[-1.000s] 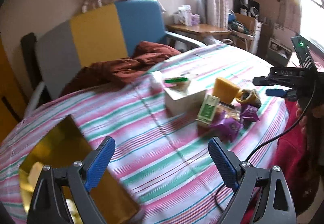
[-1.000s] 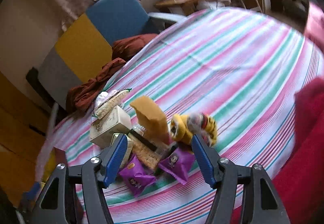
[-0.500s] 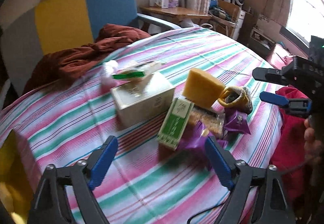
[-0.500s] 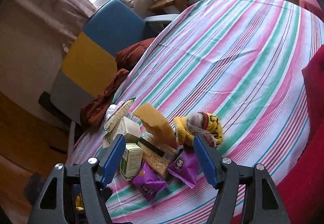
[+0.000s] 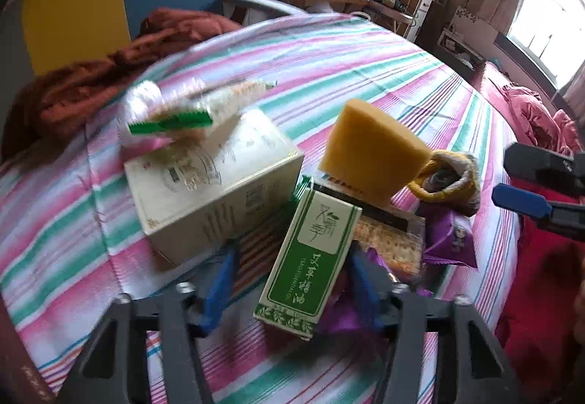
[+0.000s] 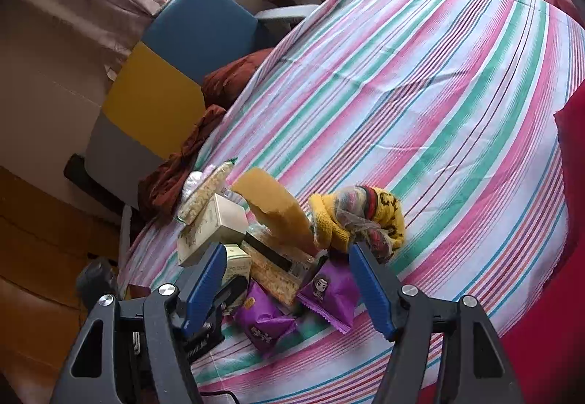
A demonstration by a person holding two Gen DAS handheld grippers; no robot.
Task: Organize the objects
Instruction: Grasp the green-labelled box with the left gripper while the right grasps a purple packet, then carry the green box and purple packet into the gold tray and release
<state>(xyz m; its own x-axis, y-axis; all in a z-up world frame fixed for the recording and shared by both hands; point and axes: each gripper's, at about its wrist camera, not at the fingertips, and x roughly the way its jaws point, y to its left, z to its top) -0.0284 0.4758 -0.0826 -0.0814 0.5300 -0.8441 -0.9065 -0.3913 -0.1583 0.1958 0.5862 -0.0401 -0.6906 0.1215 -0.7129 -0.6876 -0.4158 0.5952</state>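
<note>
My left gripper (image 5: 290,279) is low over a heap of small goods, and its jaws are closing around a green and white carton (image 5: 310,254). The right pad is at the carton's edge, while a gap shows beside the left pad. Around the carton lie a cream box (image 5: 212,184), a yellow sponge (image 5: 369,155), a cracker pack (image 5: 384,232), purple sachets (image 5: 449,239) and a yellow knitted piece (image 5: 446,177). My right gripper (image 6: 287,279) hangs open above the same heap, over the purple sachets (image 6: 329,290), with nothing between its fingers.
A striped tablecloth (image 6: 420,93) covers the round table. A blue, yellow and grey chair (image 6: 175,67) with a rust-brown cloth (image 5: 109,75) stands at the far edge. Red fabric (image 6: 574,184) lies at the right. A clear packet with a green strip (image 5: 175,115) rests on the cream box.
My left gripper has swung right and come down onto the heap, and its jaws have narrowed around the green carton. The gold tray has left its view. The right gripper has hardly moved.
</note>
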